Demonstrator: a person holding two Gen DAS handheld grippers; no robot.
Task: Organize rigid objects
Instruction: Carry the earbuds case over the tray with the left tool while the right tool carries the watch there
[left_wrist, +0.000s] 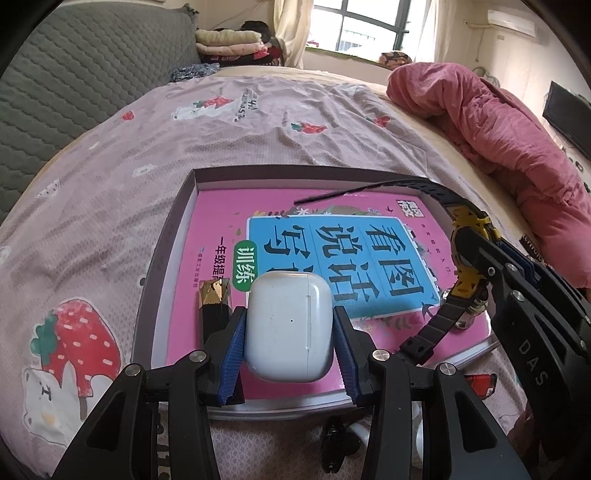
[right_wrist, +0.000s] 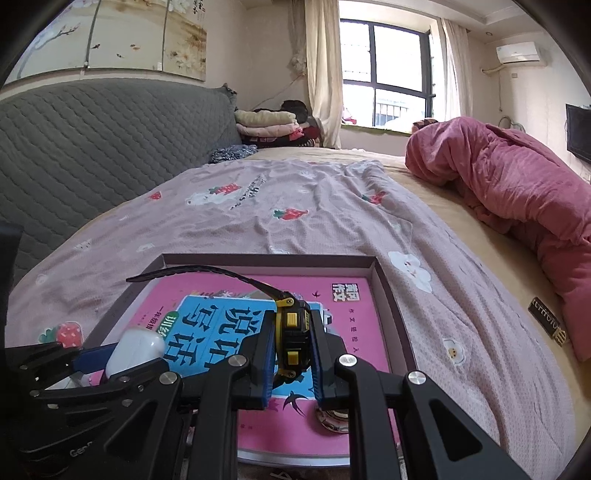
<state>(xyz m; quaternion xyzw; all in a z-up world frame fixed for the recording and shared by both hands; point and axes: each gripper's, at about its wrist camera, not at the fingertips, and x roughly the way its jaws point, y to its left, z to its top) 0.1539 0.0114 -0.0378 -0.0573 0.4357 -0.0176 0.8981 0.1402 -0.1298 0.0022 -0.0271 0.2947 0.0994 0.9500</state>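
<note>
A white earbud case sits upright between the blue pads of my left gripper, which is shut on it just above a pink book. The book lies in a shallow grey box on the bed. My right gripper is shut on the body of a yellow-and-black wristwatch, held on edge over the book's right side. One strap arches out to the far left. From the left wrist view the watch hangs at the right. The case shows at the lower left in the right wrist view.
A black-and-gold tube lies in the box left of the case. A round metal piece rests on the book under the watch. On the bedsheet are a red item, a small dark tag and a pink duvet.
</note>
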